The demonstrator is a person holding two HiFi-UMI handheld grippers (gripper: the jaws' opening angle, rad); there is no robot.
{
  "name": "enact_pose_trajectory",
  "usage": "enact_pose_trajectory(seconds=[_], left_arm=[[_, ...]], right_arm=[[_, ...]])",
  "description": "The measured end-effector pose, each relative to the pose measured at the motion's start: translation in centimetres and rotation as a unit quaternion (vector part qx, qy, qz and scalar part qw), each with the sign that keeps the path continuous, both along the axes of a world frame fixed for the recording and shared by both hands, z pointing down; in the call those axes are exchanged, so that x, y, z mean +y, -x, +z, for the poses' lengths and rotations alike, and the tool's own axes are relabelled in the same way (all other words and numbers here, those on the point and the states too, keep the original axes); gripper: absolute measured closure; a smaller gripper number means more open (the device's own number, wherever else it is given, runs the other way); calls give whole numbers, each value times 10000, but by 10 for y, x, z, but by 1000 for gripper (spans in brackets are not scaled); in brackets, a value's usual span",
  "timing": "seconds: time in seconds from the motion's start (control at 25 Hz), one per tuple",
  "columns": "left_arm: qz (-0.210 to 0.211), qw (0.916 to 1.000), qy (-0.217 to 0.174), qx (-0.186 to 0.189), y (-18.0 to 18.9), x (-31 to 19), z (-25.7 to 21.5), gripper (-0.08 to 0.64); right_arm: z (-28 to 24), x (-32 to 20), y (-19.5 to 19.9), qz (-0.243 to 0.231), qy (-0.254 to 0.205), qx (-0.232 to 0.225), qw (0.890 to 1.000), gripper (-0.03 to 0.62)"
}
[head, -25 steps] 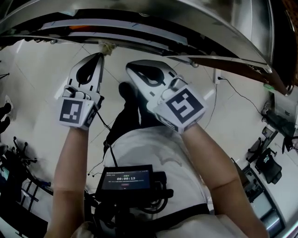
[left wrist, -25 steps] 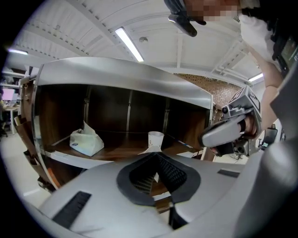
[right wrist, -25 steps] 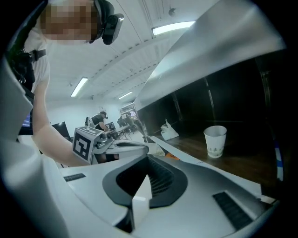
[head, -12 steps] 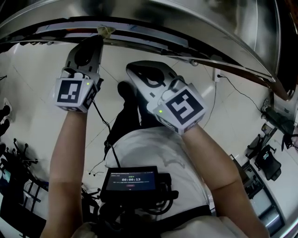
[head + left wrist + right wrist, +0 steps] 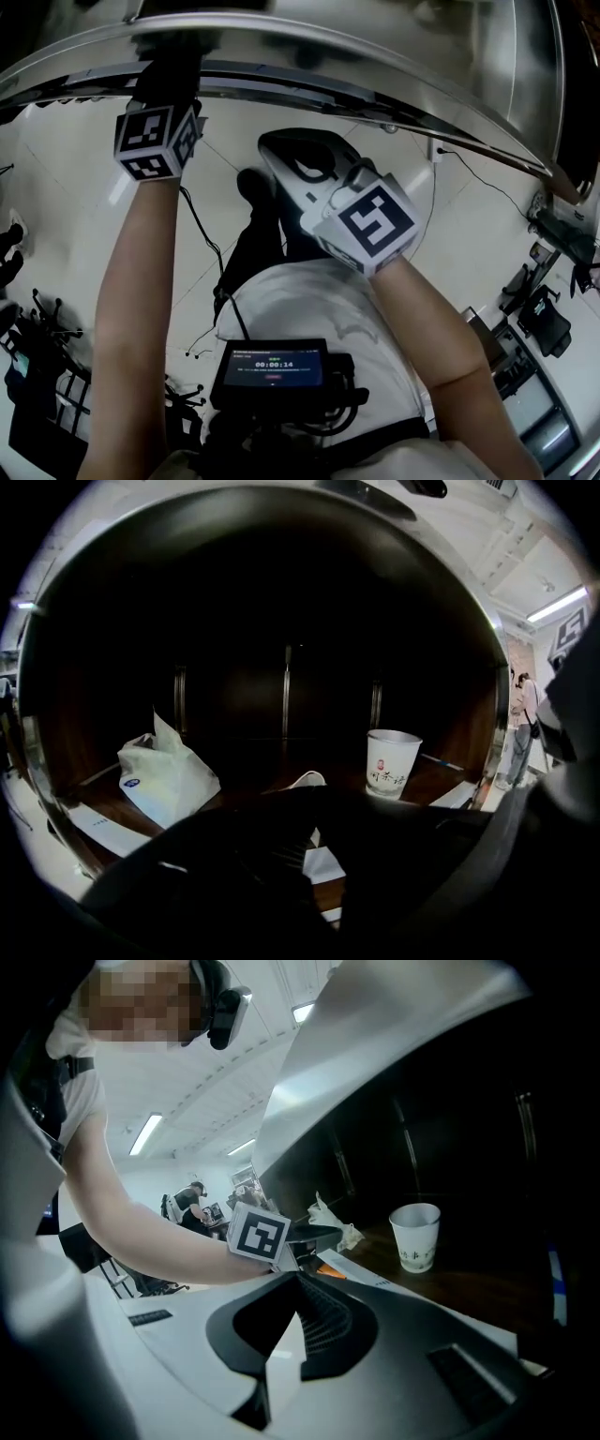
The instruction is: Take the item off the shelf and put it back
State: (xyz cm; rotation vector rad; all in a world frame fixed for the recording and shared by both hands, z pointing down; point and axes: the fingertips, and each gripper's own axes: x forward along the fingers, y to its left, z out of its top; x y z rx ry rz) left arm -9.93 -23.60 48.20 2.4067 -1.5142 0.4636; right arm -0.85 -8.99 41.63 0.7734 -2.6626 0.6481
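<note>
Nearest the head camera sits a chest-mounted screen [image 5: 272,364]. Above it the right gripper [image 5: 274,142] hangs short of the shelf [image 5: 394,80], its jaws pressed together on nothing. The left gripper [image 5: 306,801] reaches in past the shelf's metal rim with its jaws pressed together. As far as the dark view allows, they pinch a small pale scrap [image 5: 307,780] above the wooden board. A white sheet [image 5: 103,829] lies at the near left edge. Farther in, a tissue pack [image 5: 167,778] lies at left and a paper cup [image 5: 392,764] stands upright at right.
</note>
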Motion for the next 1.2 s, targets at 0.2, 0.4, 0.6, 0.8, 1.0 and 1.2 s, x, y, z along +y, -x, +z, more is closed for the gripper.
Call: enact_pose_trajectory(seconds=[0.2,0.4,0.6,0.8,1.0,1.2], left_arm=[[-102,9995,269,-97,6,-13,19,514],[-82,9993,313,-164,1,-9,17,380],[-108,9996,230,-155,2,-4,6,380],[-90,9996,236,-90,2,4,4,380],[104,9998,108,-148,1,22,-5,555],[333,9993,-9,-166,0,44,-21,557]], right_arm=[[5,-3,1,102,70,-34,9999,588],[5,-1,-8,194,83,-28,9998,588],[-2,0,-12,222,33,-34,9997,588],[-4,6,-10,215,-7,-54,9998,588],[-6,11,-8,215,-40,-77,9997,588],[-14,18,-4,149,-125,-123,9997,588]])
